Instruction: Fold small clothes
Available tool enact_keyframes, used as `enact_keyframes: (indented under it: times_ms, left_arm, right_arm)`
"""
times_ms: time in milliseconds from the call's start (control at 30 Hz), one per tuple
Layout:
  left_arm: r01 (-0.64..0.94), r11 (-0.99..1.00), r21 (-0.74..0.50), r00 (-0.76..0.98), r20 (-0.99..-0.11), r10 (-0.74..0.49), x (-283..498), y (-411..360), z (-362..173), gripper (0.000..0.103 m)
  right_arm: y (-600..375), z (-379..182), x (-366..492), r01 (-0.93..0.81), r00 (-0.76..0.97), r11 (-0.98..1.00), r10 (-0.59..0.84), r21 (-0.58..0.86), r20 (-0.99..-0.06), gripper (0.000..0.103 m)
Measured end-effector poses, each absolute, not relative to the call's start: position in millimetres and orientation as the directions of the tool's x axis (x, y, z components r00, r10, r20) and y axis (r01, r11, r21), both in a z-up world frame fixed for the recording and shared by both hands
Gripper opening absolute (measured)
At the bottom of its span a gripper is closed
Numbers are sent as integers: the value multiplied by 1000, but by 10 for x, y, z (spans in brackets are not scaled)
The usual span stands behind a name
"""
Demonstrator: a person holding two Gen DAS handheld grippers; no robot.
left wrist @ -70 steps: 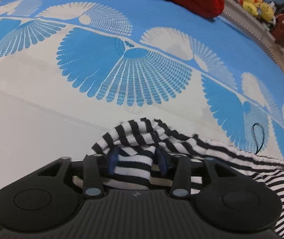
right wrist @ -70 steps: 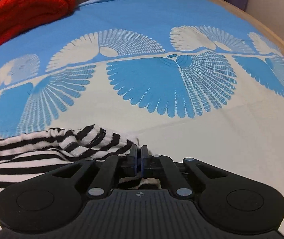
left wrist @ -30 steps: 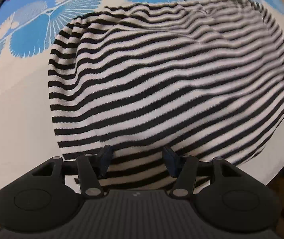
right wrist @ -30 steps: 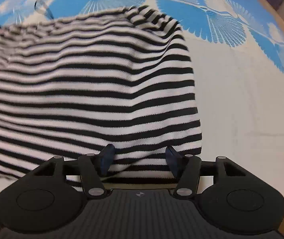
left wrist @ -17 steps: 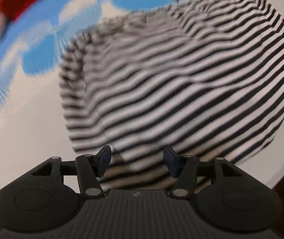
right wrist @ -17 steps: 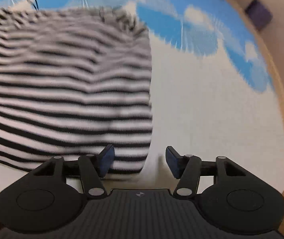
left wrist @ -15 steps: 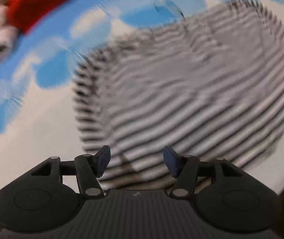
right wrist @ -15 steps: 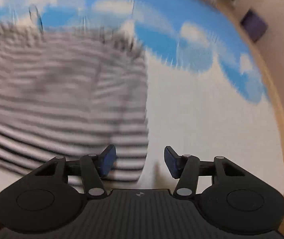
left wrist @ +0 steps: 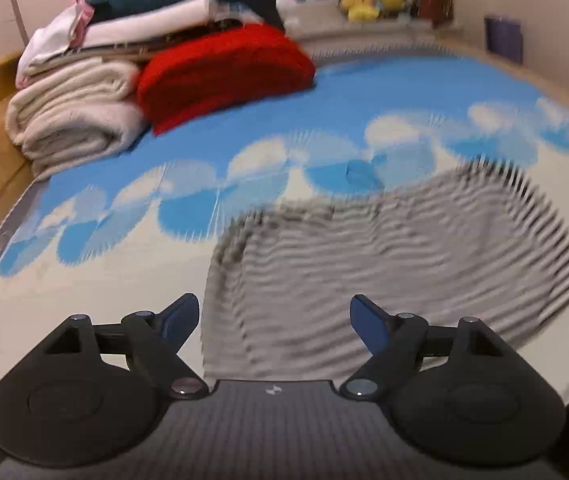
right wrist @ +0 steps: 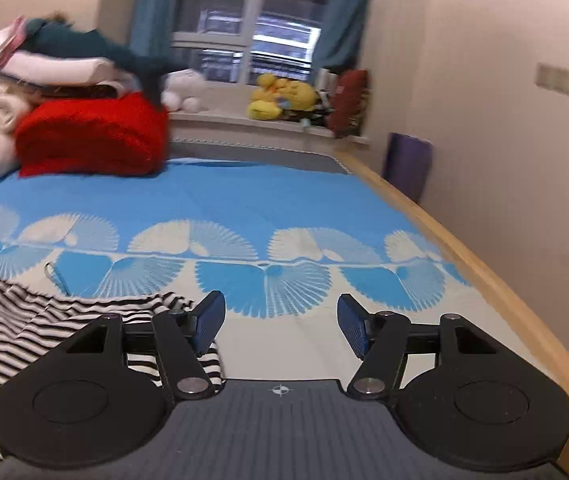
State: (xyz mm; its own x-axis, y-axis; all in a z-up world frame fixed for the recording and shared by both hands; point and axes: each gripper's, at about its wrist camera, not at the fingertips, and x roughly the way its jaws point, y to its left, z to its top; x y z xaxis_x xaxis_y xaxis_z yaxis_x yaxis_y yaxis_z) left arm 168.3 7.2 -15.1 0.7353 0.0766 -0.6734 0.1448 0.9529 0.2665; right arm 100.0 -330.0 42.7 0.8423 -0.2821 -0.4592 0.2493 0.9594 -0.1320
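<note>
A black-and-white striped garment (left wrist: 384,256) lies folded flat on the blue-and-white bedspread (left wrist: 364,92), blurred by motion in the left wrist view. My left gripper (left wrist: 274,316) is open and empty, raised over the garment's near left part. In the right wrist view the garment (right wrist: 24,324) lies at the lower left. My right gripper (right wrist: 280,322) is open and empty, raised just right of the garment's right edge.
A red folded blanket (left wrist: 224,68) and a stack of cream towels (left wrist: 72,116) with more clothes sit at the bed's far left. Yellow plush toys (right wrist: 280,96) sit on the windowsill. The wooden bed rail (right wrist: 464,248) and wall run along the right.
Both grippers let go of the striped garment, which now lies folded on the bed. Both have lifted and tilted up, so the far room shows.
</note>
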Motion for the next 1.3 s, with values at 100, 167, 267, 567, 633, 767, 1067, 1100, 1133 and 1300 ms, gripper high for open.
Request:
enact_keyframes:
  times_ms: [100,167,267,567,633,767,1067,1100,1133,1300]
  left_arm:
    - [152,948,279,672,-733,108,1582,100,-602,75]
    - [138,955,264,597,-791,133,1617,119,-732,61]
    - [150,956,253,642,-760,101,1595,127,-660,61]
    - [115,966,229,611,-783,113,1719,214,-766,43]
    - [110,969,222,614,-782,109,1696,231,-803,43]
    - [103,972,211,614,-782,105,1742,238,-823,43]
    - [73,982,174,605,-790,95,1759,291,-803,43]
    - [70,983,171,605,-791,94,1762,295,-800,43]
    - [68,983,168,604,-792,93,1763,298,-799,43]
    - [61,985,160,603,-793,91,1762,312,-790,43]
  right_arm:
    - [-3372,256,1012,266,819,956,-292,-125,-493,64]
    - [-3399,185,980,257,819,961,-274,-105,-504,64]
    - [-3464,34,889,266,808,962,-254,-54,-532,64]
    - [-3304,-45,860,200,812,977,-207,-73,-545,64]
    - [-3282,-47,863,187,814,979,-201,-81,-546,64]
    - [-3268,-52,886,186,810,979,-199,-82,-552,64]
    - [-3257,-73,893,192,804,978,-204,-80,-559,64]
    - [-3252,-71,891,189,804,978,-203,-84,-559,64]
    - [-3246,-71,890,186,804,979,-203,-87,-558,65]
    - [-3208,-67,880,177,809,978,-207,-107,-550,64]
